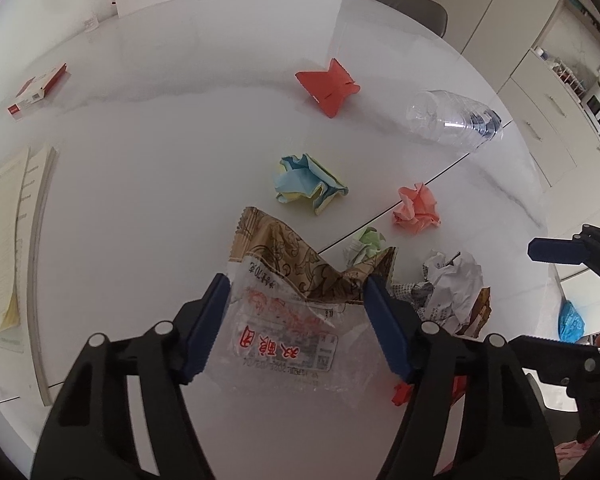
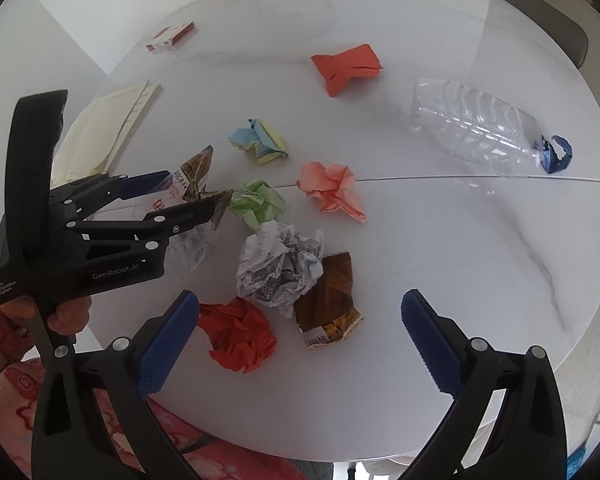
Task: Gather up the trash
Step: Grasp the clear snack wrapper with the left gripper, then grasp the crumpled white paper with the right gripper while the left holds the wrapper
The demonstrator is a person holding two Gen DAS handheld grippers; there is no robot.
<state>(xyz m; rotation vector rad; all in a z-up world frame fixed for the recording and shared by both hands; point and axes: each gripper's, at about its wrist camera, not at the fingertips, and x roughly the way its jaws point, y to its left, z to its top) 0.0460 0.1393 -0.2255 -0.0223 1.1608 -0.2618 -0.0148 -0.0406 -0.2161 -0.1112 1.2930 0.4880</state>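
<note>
Left gripper [image 1: 296, 320] spread, straddling the wrapper [image 1: 288, 300], pads not seen pressing it. Right gripper [image 2: 300, 336] spread, empty, above red wad [image 2: 240, 336], newsprint wad [image 2: 280, 272] and brown packet [image 2: 328, 304]. Further out on the table [image 2: 480, 260]: green wad [image 2: 258, 202], pink wad [image 2: 332, 190], bottle [image 2: 476, 128].

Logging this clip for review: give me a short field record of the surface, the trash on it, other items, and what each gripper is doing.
surface: white marble-look table
left gripper: open, straddling clear snack wrapper, not clamped
right gripper: open, empty, above the pile
crumpled paper: red wad, white printed wad, green wad, pink wad, blue-yellow wad
other trash: brown wrapper, clear plastic bottle lying on its side, folded red paper
non-trash: booklet, red box
</note>
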